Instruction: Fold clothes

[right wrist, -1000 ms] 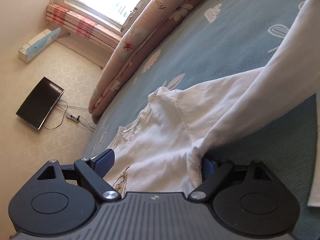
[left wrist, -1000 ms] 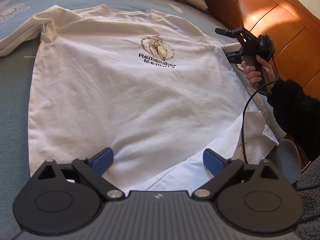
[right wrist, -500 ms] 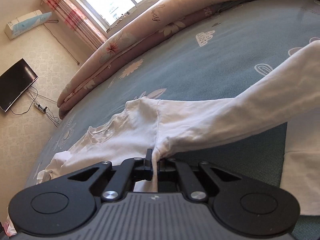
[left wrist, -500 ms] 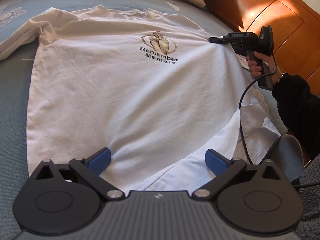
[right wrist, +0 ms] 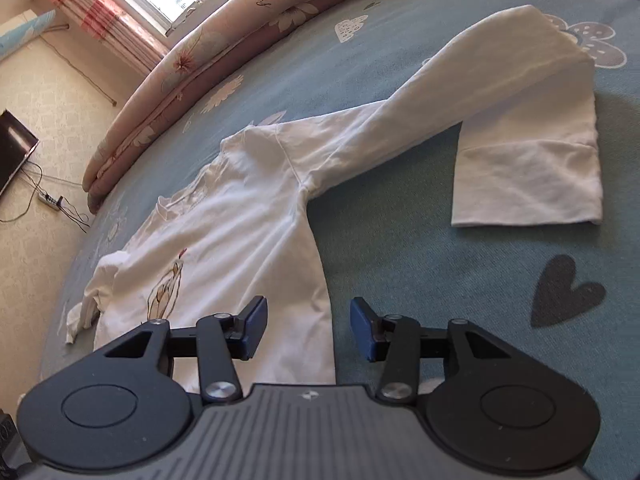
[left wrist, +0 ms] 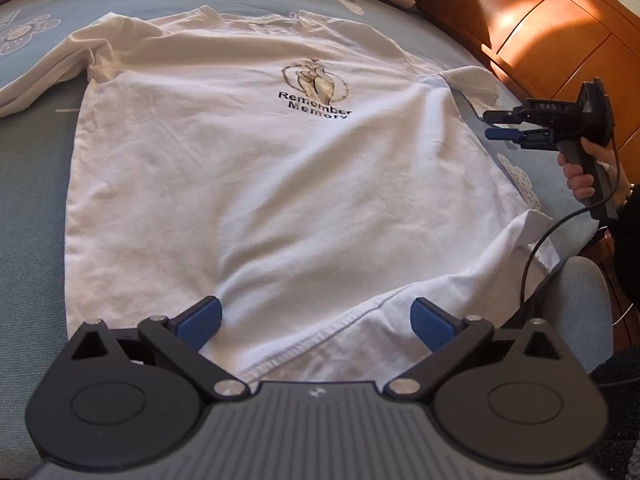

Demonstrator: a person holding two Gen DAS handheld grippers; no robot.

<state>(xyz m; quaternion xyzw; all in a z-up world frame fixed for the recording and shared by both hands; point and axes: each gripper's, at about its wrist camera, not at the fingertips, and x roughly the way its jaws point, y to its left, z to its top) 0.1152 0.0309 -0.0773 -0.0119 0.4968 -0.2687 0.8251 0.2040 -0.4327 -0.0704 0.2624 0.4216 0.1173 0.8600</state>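
Left claw [left wrist: 316,318] spread wide, blue pads [left wrist: 199,322] either side of the shirt hem, gripping nothing; right claw [right wrist: 308,328] also parted, narrower gap, nothing between the pads, hanging over the side edge of the shirt body; same right claw seen from the left wrist view [left wrist: 502,126] just off the shirt's sleeve side, held by a hand [left wrist: 580,176] on the grip, black cable [left wrist: 532,252] trailing down from it.

White long-sleeve shirt [left wrist: 260,184] laid flat, front up, on the bed [right wrist: 460,300]; gold print with "Remember Memory" [left wrist: 316,96] on the chest; bottom hem [left wrist: 320,340] rumpled and turned up at the corner nearest the left claw; far sleeve [right wrist: 480,88] stretched out to the side and bent back at the elbow, cuff end [right wrist: 528,188] lying flat on the sheet, apart from the body; other sleeve [right wrist: 92,300] bunched up near the bed edge.

Blue-grey sheet with flower and heart prints; dark heart [right wrist: 560,296] just beside the right claw; pink floral duvet [right wrist: 240,40] rolled along the far side; wooden headboard [left wrist: 560,32] in sunlight; window with striped curtain [right wrist: 100,12]; dark screen [right wrist: 12,148] and a power strip [right wrist: 50,202] on the floor.
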